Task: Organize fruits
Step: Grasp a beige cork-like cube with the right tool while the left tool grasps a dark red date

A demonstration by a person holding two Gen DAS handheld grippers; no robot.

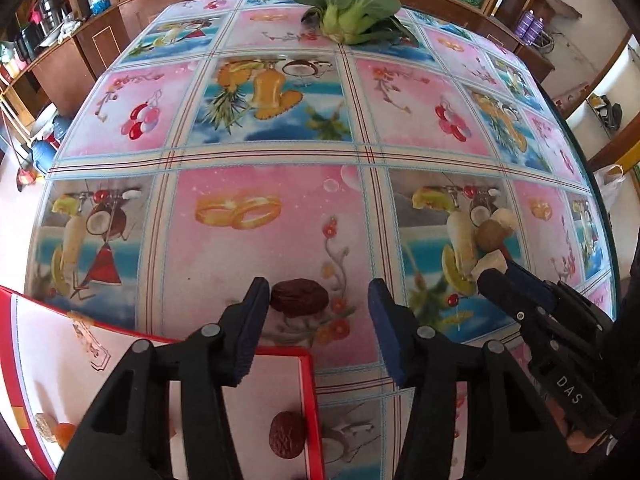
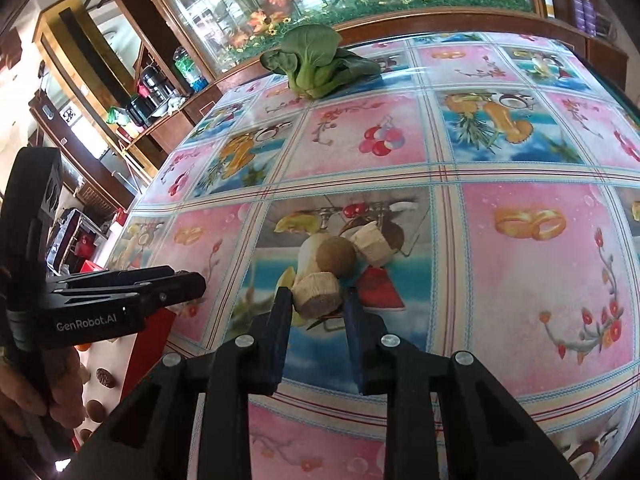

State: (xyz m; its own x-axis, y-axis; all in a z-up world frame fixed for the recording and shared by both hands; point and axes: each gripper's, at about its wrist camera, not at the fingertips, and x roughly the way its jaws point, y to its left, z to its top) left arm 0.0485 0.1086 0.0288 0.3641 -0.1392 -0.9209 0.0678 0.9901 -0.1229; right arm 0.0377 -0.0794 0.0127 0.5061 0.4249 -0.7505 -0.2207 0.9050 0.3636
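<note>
Fingers of our left gripper (image 1: 318,304) spread wide around a red date (image 1: 300,297) on the tablecloth (image 1: 260,264), beside the red tray (image 1: 308,392). Our right gripper (image 2: 318,308) pinches a pale cut chunk (image 2: 318,294) near a brown round fruit (image 2: 336,257); bok choy (image 2: 316,62) far back.

White letters "DAS" on black body of right gripper (image 1: 496,276), seen from left wrist camera, low at right edge. White words "GenRobot.AI" on black side of left gripper (image 2: 188,280), seen from right wrist camera, at left. Red-edged box (image 1: 310,400) has gold marks on white lid, too blurry to read. Tablecloth (image 1: 280,264) has only pictures, no words.
</note>
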